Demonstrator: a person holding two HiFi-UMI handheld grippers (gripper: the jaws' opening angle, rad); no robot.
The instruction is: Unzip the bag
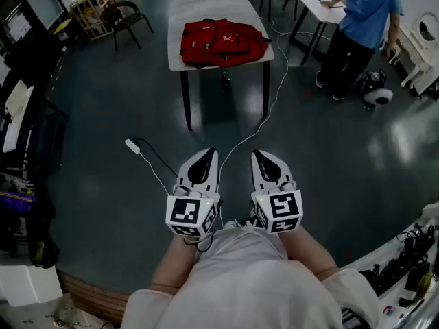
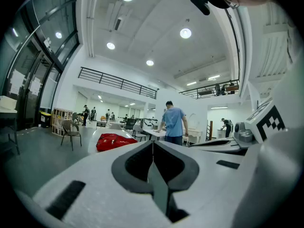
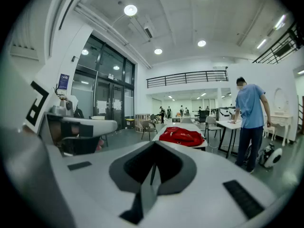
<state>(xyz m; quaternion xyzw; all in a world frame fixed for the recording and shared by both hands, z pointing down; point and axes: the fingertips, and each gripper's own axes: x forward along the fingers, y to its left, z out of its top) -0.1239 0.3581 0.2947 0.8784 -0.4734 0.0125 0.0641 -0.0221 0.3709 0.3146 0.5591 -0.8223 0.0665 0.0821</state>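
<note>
A red bag (image 1: 222, 42) lies flat on a small grey table (image 1: 199, 5) well ahead of me. It shows again as the red bag (image 2: 113, 141) in the left gripper view and the red bag (image 3: 181, 136) in the right gripper view. Both grippers are held close to my body, side by side, far short of the table. My left gripper (image 1: 207, 151) is shut with nothing in it, and my right gripper (image 1: 259, 153) is shut and empty too. Their jaws meet at the tips, left gripper (image 2: 153, 142) and right gripper (image 3: 154, 143).
A person in a blue shirt (image 1: 360, 26) stands at a white desk (image 1: 317, 5) to the table's right. A white cable (image 1: 264, 118) runs across the dark floor from the table towards me. A chair (image 1: 127, 18) stands at the far left, clutter along the right edge.
</note>
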